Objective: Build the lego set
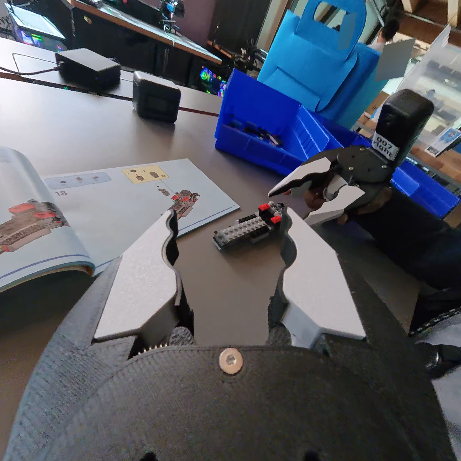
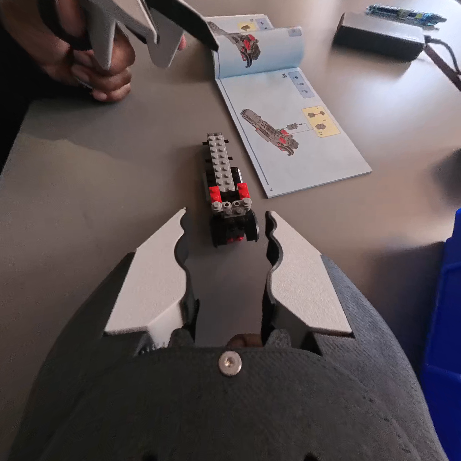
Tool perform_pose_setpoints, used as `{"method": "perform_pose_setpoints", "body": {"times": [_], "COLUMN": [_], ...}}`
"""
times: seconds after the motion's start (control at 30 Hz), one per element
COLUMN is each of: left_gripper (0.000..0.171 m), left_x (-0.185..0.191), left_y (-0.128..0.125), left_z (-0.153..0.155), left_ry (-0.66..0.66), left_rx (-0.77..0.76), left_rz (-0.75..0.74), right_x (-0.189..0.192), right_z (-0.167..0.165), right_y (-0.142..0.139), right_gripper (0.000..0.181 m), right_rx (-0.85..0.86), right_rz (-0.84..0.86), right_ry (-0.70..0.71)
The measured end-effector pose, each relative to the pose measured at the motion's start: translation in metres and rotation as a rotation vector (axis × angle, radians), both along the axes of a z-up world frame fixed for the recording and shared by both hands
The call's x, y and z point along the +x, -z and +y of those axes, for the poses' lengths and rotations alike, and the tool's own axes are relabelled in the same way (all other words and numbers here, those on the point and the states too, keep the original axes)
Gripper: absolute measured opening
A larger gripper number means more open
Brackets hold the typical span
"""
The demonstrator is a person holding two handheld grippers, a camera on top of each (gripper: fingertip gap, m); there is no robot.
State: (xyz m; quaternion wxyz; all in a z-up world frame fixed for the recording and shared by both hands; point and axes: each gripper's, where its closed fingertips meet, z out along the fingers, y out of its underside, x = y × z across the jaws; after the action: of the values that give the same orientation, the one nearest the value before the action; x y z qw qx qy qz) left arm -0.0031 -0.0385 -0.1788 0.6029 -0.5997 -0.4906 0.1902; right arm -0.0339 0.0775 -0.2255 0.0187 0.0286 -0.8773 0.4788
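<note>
A part-built lego model [image 1: 247, 230], grey plates with black and red bricks, lies on the dark table [image 1: 99, 134]. In the right wrist view the lego model [image 2: 225, 189] sits just ahead of my fingers, its black end nearest. My left gripper [image 1: 228, 217] is open and empty, its right fingertip beside the model's red end. My right gripper [image 2: 225, 212] is open and empty, its tips on either side of the model's near end without touching it. The right gripper also shows in the left wrist view [image 1: 289, 197], beyond the model. The left gripper shows in the right wrist view [image 2: 159, 37], held in a hand at the top left.
An open instruction booklet [image 1: 104, 204] lies left of the model and also shows in the right wrist view [image 2: 287, 129]. A blue bin [image 1: 262, 134] with loose pieces stands behind, beside a blue bag [image 1: 314, 57]. Two black boxes [image 1: 87, 67] [image 1: 156, 96] sit farther back.
</note>
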Motion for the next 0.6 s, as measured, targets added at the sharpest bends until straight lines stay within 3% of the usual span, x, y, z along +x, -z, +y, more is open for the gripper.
{"method": "perform_pose_setpoints", "body": {"times": [0.3, 0.6], "left_gripper": [0.079, 0.078], "left_x": [-0.018, -0.026], "left_y": [0.003, 0.011], "left_z": [0.014, 0.028], "left_ry": [0.003, 0.049], "left_rx": [-0.012, -0.038], "left_rz": [-0.015, -0.065], "right_x": [-0.013, -0.012], "right_z": [0.005, 0.006], "right_y": [-0.015, -0.015], "right_gripper": [0.062, 0.060], "right_rx": [-0.106, -0.108], "right_rz": [0.026, 0.006], "right_ry": [0.114, 0.123]}}
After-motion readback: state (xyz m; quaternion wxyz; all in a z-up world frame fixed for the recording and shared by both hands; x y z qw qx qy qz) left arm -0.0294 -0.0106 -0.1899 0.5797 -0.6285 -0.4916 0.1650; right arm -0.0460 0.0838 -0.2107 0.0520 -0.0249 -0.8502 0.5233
